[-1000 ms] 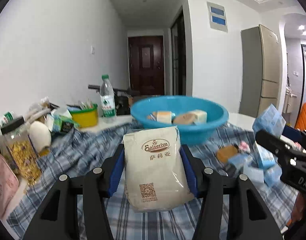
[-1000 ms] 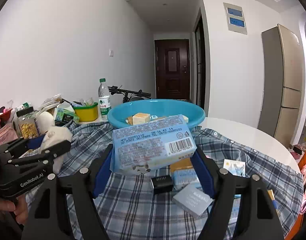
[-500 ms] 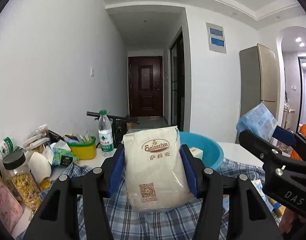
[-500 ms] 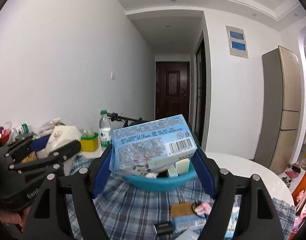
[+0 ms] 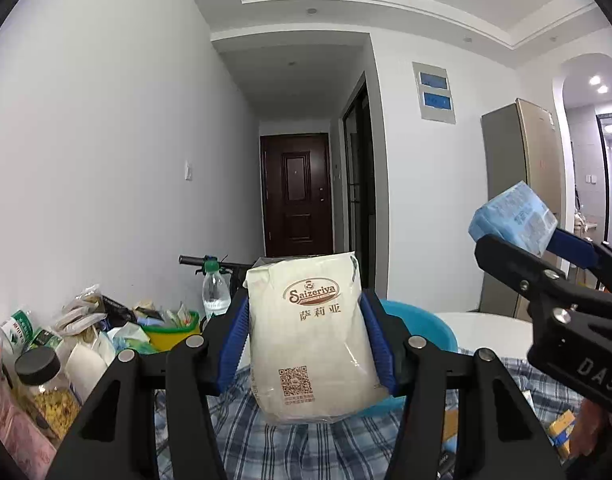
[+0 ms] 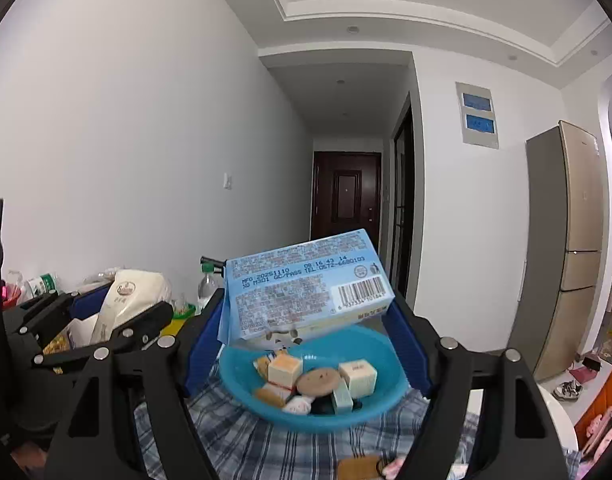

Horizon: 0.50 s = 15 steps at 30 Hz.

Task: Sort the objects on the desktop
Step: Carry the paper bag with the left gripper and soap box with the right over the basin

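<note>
Both grippers rose: left gripper [image 5: 308,344] clamps white pouch [image 5: 312,344], right gripper [image 6: 306,312] blue pack [image 6: 306,284]; keep both level over blue basin [image 6: 314,376].

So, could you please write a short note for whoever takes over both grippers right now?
Left gripper: shut on the white Saizeriya bag, held up in the air.
Right gripper: shut on the blue tissue pack, above the blue basin.
Done: several small items lie in the basin.
Left: place both held items, then sort the items on the checked cloth.
</note>
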Motion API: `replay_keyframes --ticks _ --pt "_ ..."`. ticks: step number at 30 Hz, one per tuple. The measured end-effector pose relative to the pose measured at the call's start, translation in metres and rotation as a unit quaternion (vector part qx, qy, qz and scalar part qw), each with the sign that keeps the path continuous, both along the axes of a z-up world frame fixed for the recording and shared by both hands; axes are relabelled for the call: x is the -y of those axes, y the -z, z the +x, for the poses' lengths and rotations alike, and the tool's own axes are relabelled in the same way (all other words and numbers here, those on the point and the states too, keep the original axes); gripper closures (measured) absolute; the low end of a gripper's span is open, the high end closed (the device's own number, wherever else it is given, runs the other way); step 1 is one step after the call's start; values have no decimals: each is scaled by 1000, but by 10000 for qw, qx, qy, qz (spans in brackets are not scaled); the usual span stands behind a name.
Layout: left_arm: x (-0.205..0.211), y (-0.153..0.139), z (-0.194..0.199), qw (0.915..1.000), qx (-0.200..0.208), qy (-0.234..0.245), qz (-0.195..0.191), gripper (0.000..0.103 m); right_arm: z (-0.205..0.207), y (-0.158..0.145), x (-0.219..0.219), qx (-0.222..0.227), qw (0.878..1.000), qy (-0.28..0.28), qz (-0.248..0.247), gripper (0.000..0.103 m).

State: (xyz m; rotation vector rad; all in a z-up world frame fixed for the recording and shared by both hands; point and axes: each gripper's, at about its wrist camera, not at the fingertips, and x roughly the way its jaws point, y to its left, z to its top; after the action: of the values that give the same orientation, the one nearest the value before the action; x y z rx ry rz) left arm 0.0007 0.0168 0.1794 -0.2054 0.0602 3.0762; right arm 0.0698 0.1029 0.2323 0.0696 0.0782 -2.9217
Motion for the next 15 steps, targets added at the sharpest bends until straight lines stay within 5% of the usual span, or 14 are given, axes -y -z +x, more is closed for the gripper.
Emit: replay_keyframes --ticks 15 --pt "5 -15 -91 9994 172 122 281 46 -85 -17 -6 227 9993 156 -263 28"
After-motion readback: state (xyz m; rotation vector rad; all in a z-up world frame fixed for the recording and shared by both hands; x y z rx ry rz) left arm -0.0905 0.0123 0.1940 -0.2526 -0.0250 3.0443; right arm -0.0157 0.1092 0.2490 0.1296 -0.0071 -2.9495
